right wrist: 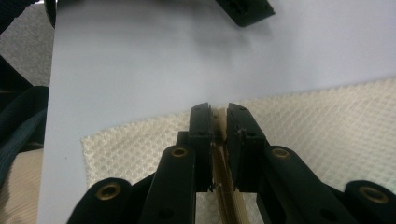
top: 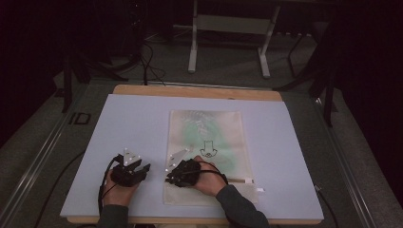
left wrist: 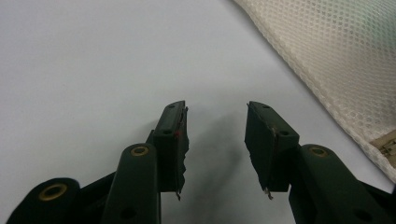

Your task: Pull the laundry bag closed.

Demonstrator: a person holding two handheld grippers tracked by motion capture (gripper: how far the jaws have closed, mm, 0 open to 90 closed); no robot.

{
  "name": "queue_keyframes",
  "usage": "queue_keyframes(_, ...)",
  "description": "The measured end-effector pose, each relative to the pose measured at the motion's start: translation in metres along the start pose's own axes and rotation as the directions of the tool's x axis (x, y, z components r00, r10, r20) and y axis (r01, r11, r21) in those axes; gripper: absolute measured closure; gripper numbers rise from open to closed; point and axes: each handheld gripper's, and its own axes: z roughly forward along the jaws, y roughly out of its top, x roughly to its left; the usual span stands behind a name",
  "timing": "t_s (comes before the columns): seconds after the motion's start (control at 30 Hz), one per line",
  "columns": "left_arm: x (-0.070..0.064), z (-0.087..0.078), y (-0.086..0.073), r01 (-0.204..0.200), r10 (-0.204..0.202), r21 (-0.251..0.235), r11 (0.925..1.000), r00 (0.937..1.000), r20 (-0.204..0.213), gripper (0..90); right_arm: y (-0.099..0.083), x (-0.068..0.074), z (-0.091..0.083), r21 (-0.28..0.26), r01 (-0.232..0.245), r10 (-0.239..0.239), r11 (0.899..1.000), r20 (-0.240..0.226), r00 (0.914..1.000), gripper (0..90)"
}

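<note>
Mesh zipper bag point(top: 209, 142) lies flat on the table point(top: 133, 118), centre to 5 o'clock of the white sheet, zipper edge nearest the person.

Right gripper point(top: 177, 175) sits on the bag's near-left corner. In the right gripper view its fingers point(right wrist: 201, 140) are almost closed around the tan zipper band point(right wrist: 219, 154); whether they hold the slider itself, cannot tell.

Left gripper point(top: 135, 172) rests on bare table at 9 o'clock of the bag, just beside its edge point(left wrist: 336, 70), fingers point(left wrist: 173, 140) well apart, holding nothing.

Step in hand, by judgement: working the zipper. Next move calls for the left gripper to pin the mesh near the corner while the right draws along the zipper line toward 3 o'clock.
</note>
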Motion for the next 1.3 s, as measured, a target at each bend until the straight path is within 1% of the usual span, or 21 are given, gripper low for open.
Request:
queue_keyframes(0.2,-0.001,-0.001,0.0,0.001,-0.001,-0.004,1.0,1.0,0.005,58.3,-0.005,-0.004,0.004,0.008,-0.031,0.031,1.0,-0.031,0.999,78.3)
queue_keyframes(0.3,-0.002,-0.002,0.0,-0.002,0.002,-0.008,1.0,0.9999,0.012,58.8,-0.005,-0.005,0.006,0.013,-0.041,0.041,0.999,-0.039,0.9984,78.9)
queue_keyframes(0.33,-0.003,-0.002,0.0,0.0,0.001,-0.011,0.9999,0.9997,0.023,60.4,-0.005,-0.005,0.009,0.022,-0.038,0.039,0.999,-0.038,0.9985,81.3)
queue_keyframes(0.37,-0.003,-0.002,0.0,0.0,0.001,-0.011,0.9999,0.9997,0.023,61.2,-0.005,-0.005,0.009,0.022,-0.038,0.039,0.999,-0.038,0.9985,81.3)
queue_keyframes(0.4,-0.004,-0.003,0.001,0.002,-0.001,-0.015,0.9999,0.9992,0.039,62.3,-0.006,-0.005,0.009,0.019,-0.04,0.041,0.999,-0.038,0.9984,81.6)
queue_keyframes(0.43,-0.004,-0.003,0.001,0.002,-0.001,-0.015,0.9999,0.9992,0.039,63.2,-0.006,-0.005,0.009,0.019,-0.04,0.041,0.999,-0.038,0.9984,81.6)
queue_keyframes(0.47,-0.005,-0.003,0.001,0.003,-0.002,-0.019,0.9998,0.9985,0.055,64.5,-0.008,-0.005,0.009,0.018,-0.04,0.041,0.999,-0.039,0.9984,81.8)
queue_keyframes(0.5,-0.005,-0.003,0.001,0.003,-0.002,-0.019,0.9998,0.9985,0.055,65.5,-0.008,-0.005,0.009,0.018,-0.04,0.041,0.999,-0.039,0.9984,81.8)
queue_keyframes(0.53,-0.006,-0.003,0.001,-0.001,0.003,-0.02,0.9998,0.9978,0.066,67.1,-0.009,-0.005,0.009,0.009,-0.038,0.038,0.999,-0.038,0.9986,81.8)
queue_keyframes(0.7,-0.011,-0.003,0.003,-0.013,0.014,-0.015,0.9998,0.9962,0.086,73.3,-0.009,-0.003,0.01,0.013,-0.026,0.026,1.0,-0.028,0.9992,81.9)
queue_keyframes(0.73,-0.012,-0.003,0.003,-0.02,0.021,-0.012,0.9997,0.995,0.098,78.1,-0.009,-0.002,0.01,0.013,-0.021,0.021,1.0,-0.022,0.9995,81.9)
queue_keyframes(0.8,-0.014,-0.003,0.004,-0.02,0.021,-0.014,0.9997,0.9942,0.106,79.8,-0.009,-0.002,0.01,0.015,-0.02,0.02,1.0,-0.02,0.9996,81.9)
queue_keyframes(0.87,-0.017,-0.003,0.005,-0.035,0.037,-0.015,0.9993,0.9919,0.121,86.1,-0.01,-0.001,0.01,0.014,-0.016,0.016,1.0,-0.015,0.9997,81.9)
queue_keyframes(0.93,-0.02,-0.002,0.005,-0.044,0.046,-0.012,0.9989,0.9892,0.139,88.1,-0.011,-0.001,0.01,0.006,-0.016,0.016,1.0,-0.014,0.9998,81.9)
queue_keyframes(1.1,-0.024,0.0,0.007,-0.05,0.051,-0.01,0.9987,0.9859,0.159,88.9,-0.011,-0.001,0.01,0.003,-0.017,0.017,1.0,-0.012,0.9998,81.9)
queue_keyframes(1.13,-0.026,0.001,0.007,-0.055,0.056,-0.01,0.9984,0.9838,0.17,88.9,-0.011,0.0,0.01,0.001,-0.017,0.017,1.0,-0.011,0.9998,81.9)
queue_keyframes(1.17,-0.026,0.001,0.007,-0.055,0.056,-0.01,0.9984,0.9838,0.17,88.9,-0.011,0.0,0.01,0.001,-0.017,0.017,1.0,-0.011,0.9998,81.9)
queue_keyframes(1.2,-0.029,0.001,0.008,-0.065,0.066,-0.008,0.9978,0.9812,0.181,88.9,-0.012,0.0,0.01,0.0,-0.017,0.017,1.0,-0.01,0.9998,81.9)
queue_keyframes(1.23,-0.029,0.001,0.008,-0.065,0.066,-0.008,0.9978,0.9812,0.181,88.9,-0.012,0.0,0.01,0.0,-0.017,0.017,1.0,-0.01,0.9998,81.9)
queue_keyframes(1.27,-0.031,0.003,0.008,-0.069,0.07,-0.008,0.9976,0.9788,0.193,88.9,-0.012,0.0,0.01,-0.002,-0.02,0.02,1.0,-0.007,0.9998,81.9)
queue_keyframes(1.3,-0.031,0.003,0.008,-0.069,0.07,-0.008,0.9976,0.9788,0.193,88.9,-0.012,0.0,0.01,-0.002,-0.02,0.02,1.0,-0.007,0.9998,81.9)
